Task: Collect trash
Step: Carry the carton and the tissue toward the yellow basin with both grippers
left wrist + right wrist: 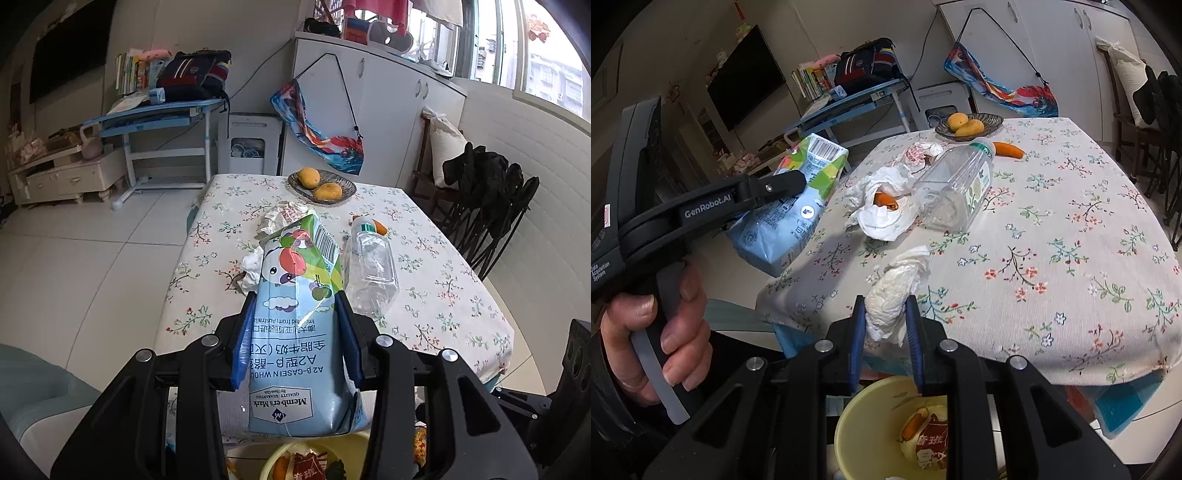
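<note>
My left gripper [297, 299] pinches a blue-and-green milk carton [299, 295] past the tabletop's near edge, over a yellow plastic bin [864, 413]. My right gripper [885, 301] clamps a crumpled white paper tissue [897, 288] at that same edge.

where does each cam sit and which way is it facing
Left wrist: on the left gripper, looking down its jaws at the clamped milk carton and table.
Right wrist: on the right gripper, holding a tissue wad; the left hand shows.
Shared: carton, plastic bottle, fruit bowl, yellow bin.
</note>
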`<state>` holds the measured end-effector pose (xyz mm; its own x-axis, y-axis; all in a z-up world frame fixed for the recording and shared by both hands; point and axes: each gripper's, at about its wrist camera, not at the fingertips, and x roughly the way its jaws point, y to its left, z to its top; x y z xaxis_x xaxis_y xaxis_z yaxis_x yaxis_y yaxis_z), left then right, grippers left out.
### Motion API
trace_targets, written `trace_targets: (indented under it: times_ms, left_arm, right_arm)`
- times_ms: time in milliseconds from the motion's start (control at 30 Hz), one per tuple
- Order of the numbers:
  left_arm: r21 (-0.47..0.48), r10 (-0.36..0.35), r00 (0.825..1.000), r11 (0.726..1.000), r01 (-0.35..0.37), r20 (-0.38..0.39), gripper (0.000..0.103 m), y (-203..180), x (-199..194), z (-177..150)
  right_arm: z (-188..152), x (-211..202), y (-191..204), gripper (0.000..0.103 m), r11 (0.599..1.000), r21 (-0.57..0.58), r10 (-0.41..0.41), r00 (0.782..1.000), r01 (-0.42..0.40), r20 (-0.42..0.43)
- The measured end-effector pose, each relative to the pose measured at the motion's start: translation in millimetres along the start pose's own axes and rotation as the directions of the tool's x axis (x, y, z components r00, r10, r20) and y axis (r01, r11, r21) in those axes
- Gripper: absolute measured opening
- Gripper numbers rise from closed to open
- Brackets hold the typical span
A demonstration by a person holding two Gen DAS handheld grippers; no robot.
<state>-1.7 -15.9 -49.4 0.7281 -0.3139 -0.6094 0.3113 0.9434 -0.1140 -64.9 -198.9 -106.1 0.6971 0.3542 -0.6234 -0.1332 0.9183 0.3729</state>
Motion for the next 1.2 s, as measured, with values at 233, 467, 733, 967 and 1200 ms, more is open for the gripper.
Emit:
trace_targets:
  times_ms: [233,467,733,967,1200]
  left_arm:
    - [0.007,0.003,1.0,1.0,-0.003,0.005,0.04,-0.8,-5.8,-1.2]
    - [0.009,0.004,1.0,1.0,-0.005,0.009,0.04,-2.6,-9.5,-3.4]
    - [0.01,0.003,1.0,1.0,-0.003,0.009,0.04,-2.6,-10.7,-4.1]
    - [0.018,-0.002,1.0,1.0,0.002,0.007,0.04,-5.8,-19.5,-13.5]
    - [0.04,-0.011,1.0,0.999,0.011,-0.003,0.04,-10.1,-33.2,-30.3]
  right_arm:
    - [-4.5,-6.8,3.0,0.022,1.0,-0.007,-0.005,1.0,0.005,0.018]
    - [-2.7,-19.0,-0.8,0.022,1.0,0.005,-0.012,0.998,0.012,0.066]
    - [-5.6,-26.2,0.8,0.022,1.0,0.006,-0.013,0.997,0.013,0.079]
    - [-7.9,-29.5,1.7,0.022,1.0,0.006,-0.012,0.997,0.011,0.08]
    - [-13.5,-34.2,8.3,0.022,1.0,-0.007,-0.003,0.997,0.004,0.072]
